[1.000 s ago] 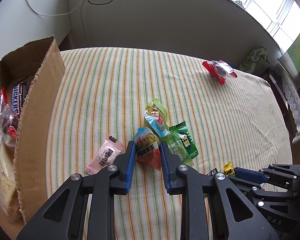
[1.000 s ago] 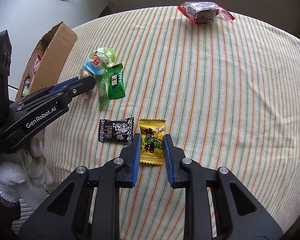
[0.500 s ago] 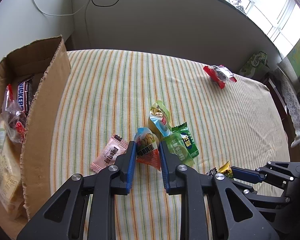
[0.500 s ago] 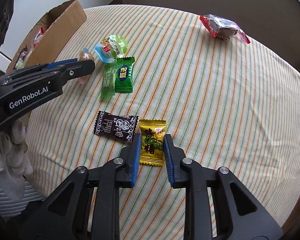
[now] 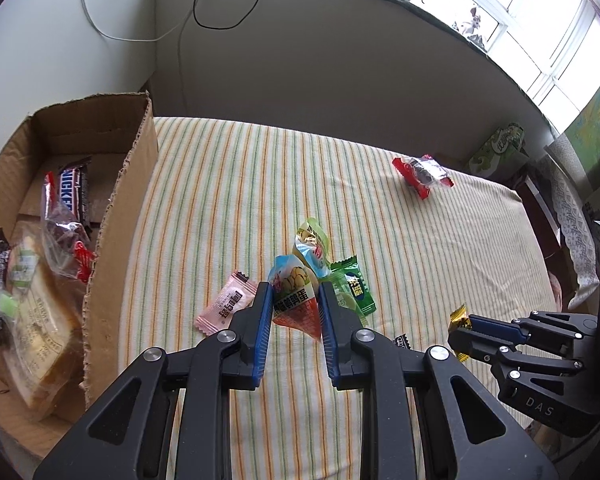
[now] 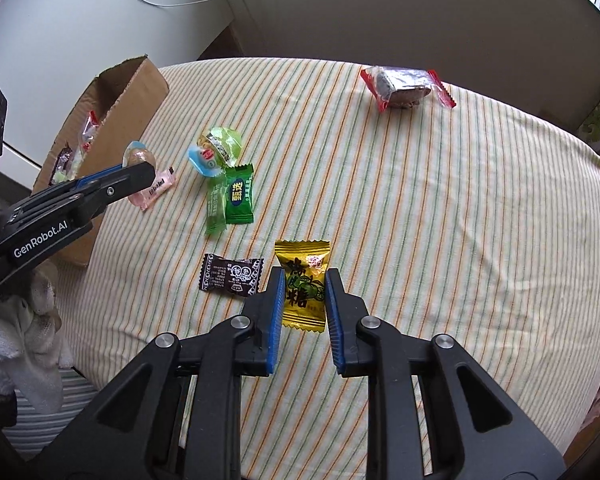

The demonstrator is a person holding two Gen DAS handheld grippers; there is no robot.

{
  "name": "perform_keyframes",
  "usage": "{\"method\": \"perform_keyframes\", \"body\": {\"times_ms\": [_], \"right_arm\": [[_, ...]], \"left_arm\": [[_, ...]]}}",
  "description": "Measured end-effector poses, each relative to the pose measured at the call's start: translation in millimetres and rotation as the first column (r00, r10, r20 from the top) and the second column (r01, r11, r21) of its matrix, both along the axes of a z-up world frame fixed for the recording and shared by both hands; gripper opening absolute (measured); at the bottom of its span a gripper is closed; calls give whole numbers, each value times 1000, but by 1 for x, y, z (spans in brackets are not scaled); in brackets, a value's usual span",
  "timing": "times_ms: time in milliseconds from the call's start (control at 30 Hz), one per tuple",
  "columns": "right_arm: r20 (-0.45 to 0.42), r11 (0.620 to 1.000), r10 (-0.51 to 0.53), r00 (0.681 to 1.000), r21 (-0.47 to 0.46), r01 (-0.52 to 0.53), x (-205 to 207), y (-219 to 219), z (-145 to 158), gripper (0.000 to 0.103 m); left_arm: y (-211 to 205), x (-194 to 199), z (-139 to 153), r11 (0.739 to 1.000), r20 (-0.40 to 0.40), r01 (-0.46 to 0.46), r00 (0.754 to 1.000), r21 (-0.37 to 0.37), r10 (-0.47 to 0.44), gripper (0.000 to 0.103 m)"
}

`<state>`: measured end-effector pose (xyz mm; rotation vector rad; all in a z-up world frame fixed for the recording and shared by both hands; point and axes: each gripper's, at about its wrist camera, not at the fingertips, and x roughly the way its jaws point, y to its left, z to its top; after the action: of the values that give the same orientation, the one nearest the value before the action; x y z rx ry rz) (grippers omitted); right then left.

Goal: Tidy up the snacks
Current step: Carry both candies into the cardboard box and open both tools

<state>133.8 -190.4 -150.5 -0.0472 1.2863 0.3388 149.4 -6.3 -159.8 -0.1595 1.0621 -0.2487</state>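
My left gripper [image 5: 292, 298] is shut on a blue and orange triangular snack pack [image 5: 294, 300] and holds it off the striped tablecloth. The right wrist view shows that gripper [image 6: 140, 168] side-on, beside the cardboard box [image 6: 120, 128], with the pack's tip [image 6: 138, 156] poking out. My right gripper [image 6: 302, 286] is shut on a yellow candy [image 6: 304, 280], lifted clear of the cloth. In the left wrist view the right gripper [image 5: 462, 332] pinches that yellow candy [image 5: 458, 316]. The cardboard box [image 5: 120, 208] at left holds several snacks.
On the cloth lie a pink candy [image 5: 224, 306], a green pack [image 5: 354, 288], a light green and blue pack [image 5: 312, 244], a black candy [image 6: 232, 278] and, far off, a red-ended cake [image 6: 404, 86]. A white-gloved hand [image 6: 20, 328] grips the left tool.
Both grippers have risen with their snacks, and the yellow candy and the triangular pack have come up off the cloth. The box's inside shows more in the left wrist view.
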Motion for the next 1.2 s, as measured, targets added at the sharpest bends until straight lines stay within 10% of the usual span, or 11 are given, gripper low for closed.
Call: {"method": "perform_keyframes", "body": {"times_ms": [1200], "right_arm": [[81, 936, 318, 945, 135, -326, 0, 198, 61, 21]], "left_arm": [[146, 26, 53, 969, 88, -247, 965, 9, 245, 21]]}}
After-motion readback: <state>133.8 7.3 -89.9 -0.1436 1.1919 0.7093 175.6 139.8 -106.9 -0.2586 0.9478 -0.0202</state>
